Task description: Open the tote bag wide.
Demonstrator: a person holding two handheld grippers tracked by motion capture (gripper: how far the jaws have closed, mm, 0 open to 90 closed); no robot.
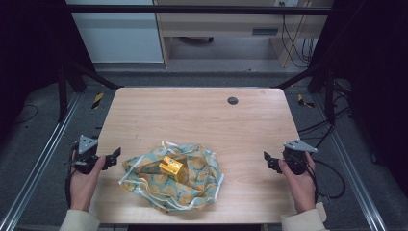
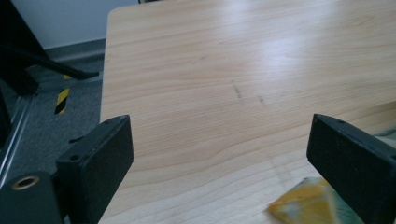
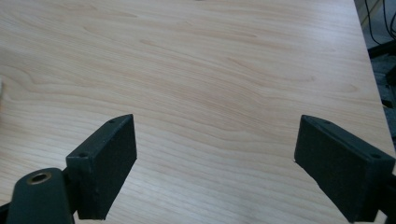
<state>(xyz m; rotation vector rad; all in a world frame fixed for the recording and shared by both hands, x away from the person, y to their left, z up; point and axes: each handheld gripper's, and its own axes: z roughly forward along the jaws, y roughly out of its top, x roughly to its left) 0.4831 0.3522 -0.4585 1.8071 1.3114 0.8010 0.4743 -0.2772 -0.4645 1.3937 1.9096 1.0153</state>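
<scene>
Crumpled patterned cloth (image 1: 178, 180) lies rumpled; yellow block (image 1: 172, 167) on top.

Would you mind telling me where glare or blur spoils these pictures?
High view: dim, dark at the sides, yet the crumpled patterned cloth and small yellow block read clearly. Left gripper view: pale glare on the wooden table; cloth corner soft. Right gripper view: even light, no glare.

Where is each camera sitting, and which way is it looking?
High view: above the person's side, looking forward and down on the light wooden table, patterned green-and-yellow cloth and yellow block; hands and both grippers show.
Left gripper view: on the left gripper, facing across the table; black jaws wide apart.
Right gripper view: on the right gripper, facing bare wood; jaws apart.
Shared: the table; the cloth's corner in two.
</scene>
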